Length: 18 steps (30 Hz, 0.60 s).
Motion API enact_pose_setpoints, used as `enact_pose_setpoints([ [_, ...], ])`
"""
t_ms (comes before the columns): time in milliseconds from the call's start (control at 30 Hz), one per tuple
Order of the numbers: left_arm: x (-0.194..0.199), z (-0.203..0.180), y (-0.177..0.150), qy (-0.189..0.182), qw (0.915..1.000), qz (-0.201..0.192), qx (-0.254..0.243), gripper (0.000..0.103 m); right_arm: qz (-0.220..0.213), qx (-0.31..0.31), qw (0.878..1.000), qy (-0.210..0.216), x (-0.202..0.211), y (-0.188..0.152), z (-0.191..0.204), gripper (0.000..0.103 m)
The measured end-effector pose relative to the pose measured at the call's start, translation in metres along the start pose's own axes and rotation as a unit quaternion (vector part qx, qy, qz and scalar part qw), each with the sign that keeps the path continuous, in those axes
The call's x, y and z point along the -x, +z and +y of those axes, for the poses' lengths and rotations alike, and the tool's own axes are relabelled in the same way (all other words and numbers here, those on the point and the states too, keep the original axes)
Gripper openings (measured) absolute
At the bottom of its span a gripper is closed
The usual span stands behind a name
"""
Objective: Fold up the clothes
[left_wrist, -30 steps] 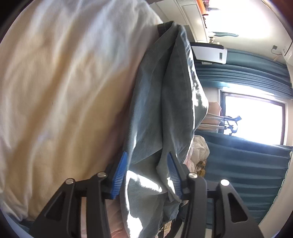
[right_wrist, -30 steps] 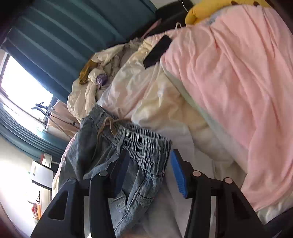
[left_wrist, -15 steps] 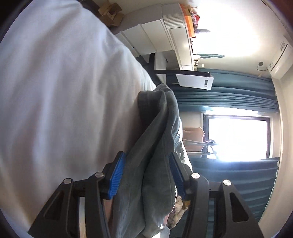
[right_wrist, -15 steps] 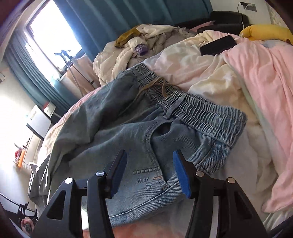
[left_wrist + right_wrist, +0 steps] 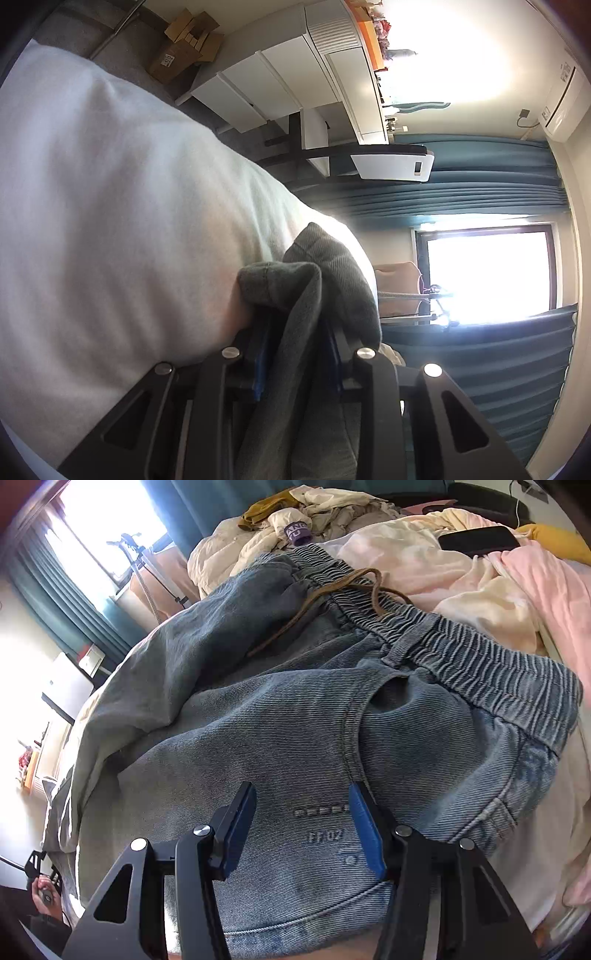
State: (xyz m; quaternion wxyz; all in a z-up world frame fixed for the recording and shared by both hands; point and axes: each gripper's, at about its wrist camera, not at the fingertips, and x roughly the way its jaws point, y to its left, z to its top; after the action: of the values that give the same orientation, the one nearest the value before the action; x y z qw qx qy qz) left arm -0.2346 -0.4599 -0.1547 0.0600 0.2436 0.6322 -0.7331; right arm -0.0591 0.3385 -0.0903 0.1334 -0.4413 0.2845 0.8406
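- My left gripper point(image 5: 295, 354) was closing its jaws on a bunched fold of the jeans point(image 5: 295, 716), the grey-blue cloth humped up between the blue pads and spilling over their tips; whether the pads had bitten fully I could not tell, since the cloth hid them.
- My right gripper point(image 5: 303, 827) hovered with its jaws apart just above the denim near the pocket stitching, nothing between them.
- The jeans lay spread on the bed, waistband point(image 5: 480, 664) and drawstring point(image 5: 332, 598) at the far right, legs running away to the left.
- To do this fold well, I judged the left grip should catch both layers of the leg end before lifting, and the right should pin or pinch the seat so the body stayed put.
- The white duvet point(image 5: 110, 221) gave open, soft room to the left of the held cloth.
- Far beyond the waistband the pile of clothes point(image 5: 314, 520) and the pink sheet point(image 5: 546, 590) crowded the right side; a dark phone-like slab point(image 5: 480, 539) rested there, worth avoiding.
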Motion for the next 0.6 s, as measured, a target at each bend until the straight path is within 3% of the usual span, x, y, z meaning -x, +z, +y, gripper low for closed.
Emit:
enact_pose_setpoints([
  [67, -0.007, -0.011, 0.005, 0.015, 0.9998, -0.004, -0.016, 0.027, 0.003, 0.000, 1.000, -0.002, -0.002, -0.001, 0.001, 0.054],
  [133, -0.004, -0.032, 0.003, 0.031, 0.9965, -0.027, -0.073, 0.012, 0.005, -0.005, 1.000, -0.002, -0.003, 0.000, 0.000, 0.054],
  [200, 0.002, -0.058, -0.001, 0.034, 0.9893, -0.044, -0.135, 0.009, 0.006, -0.010, 1.000, 0.000, -0.001, -0.001, -0.001, 0.054],
  [333, 0.036, -0.098, -0.008, -0.024, 0.9809, -0.057, -0.184, 0.007, 0.008, -0.017, 1.000, 0.015, 0.004, -0.003, -0.003, 0.054],
  [433, 0.071, -0.123, -0.011, -0.040, 0.9706, -0.071, -0.226, 0.007, 0.014, -0.016, 1.000, 0.021, 0.007, -0.006, -0.004, 0.054],
  [500, 0.094, -0.120, -0.010, -0.039, 0.9684, -0.085, -0.232, 0.007, 0.018, -0.019, 0.999, 0.032, 0.010, -0.008, -0.007, 0.054],
  [600, 0.113, -0.079, -0.005, 0.006, 0.9719, -0.097, -0.215, 0.007, 0.022, -0.029, 0.998, 0.051, 0.018, -0.011, -0.014, 0.054],
])
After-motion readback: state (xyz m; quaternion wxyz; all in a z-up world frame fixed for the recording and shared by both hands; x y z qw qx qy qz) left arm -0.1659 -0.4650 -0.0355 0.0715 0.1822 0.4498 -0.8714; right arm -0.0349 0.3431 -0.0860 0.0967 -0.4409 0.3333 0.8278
